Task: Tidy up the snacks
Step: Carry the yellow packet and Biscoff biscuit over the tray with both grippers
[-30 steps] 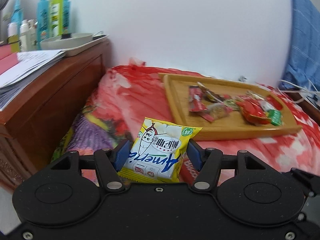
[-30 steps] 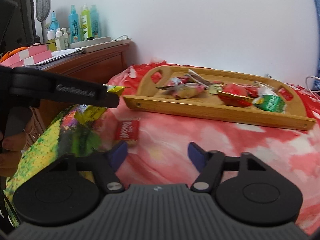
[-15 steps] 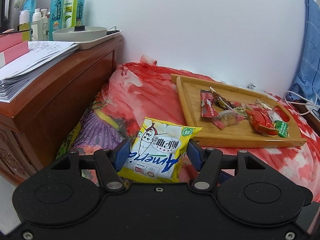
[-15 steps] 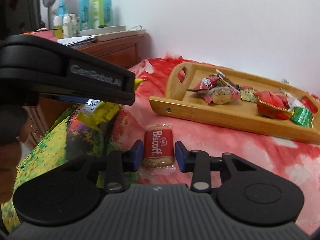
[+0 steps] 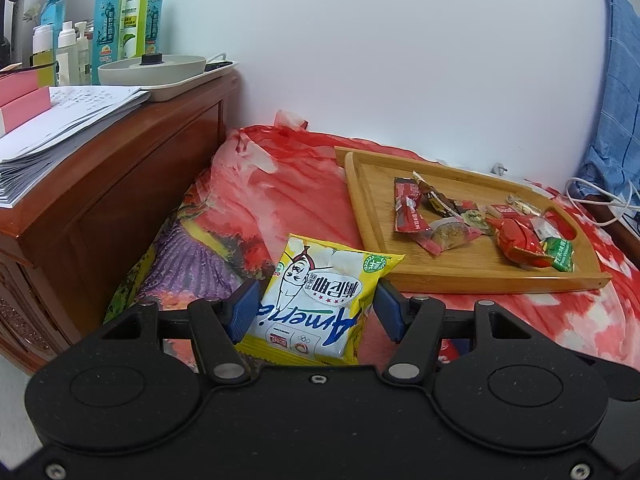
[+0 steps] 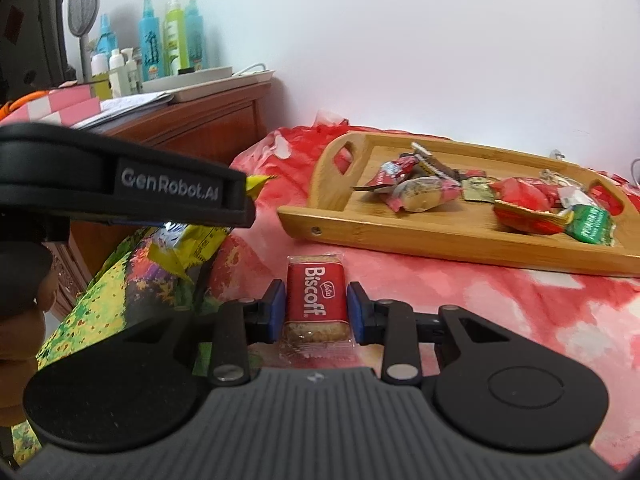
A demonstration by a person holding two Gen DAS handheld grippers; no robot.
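My left gripper (image 5: 316, 308) is shut on a yellow and white snack bag (image 5: 320, 296) and holds it above the bedspread; the bag's crumpled end (image 6: 192, 244) also shows under that gripper in the right wrist view. A red Biscoff biscuit packet (image 6: 316, 296) lies flat on the bedspread between the pads of my right gripper (image 6: 316, 308). Its jaws are closing, and the blue pads stand close against the packet's two long sides. Beyond it, a wooden tray (image 6: 440, 240) holds several wrapped snacks (image 6: 524, 204).
A wooden cabinet (image 5: 120, 184) stands at the left, with papers, bottles and a white dish on top. A blue cloth (image 5: 616, 100) and white cables (image 5: 600, 200) are at the far right. A person's hand (image 6: 20, 320) grips the left tool.
My right gripper has moved forward to the Biscoff packet and its jaws have narrowed around it. The left gripper has kept hold of the yellow bag, almost still.
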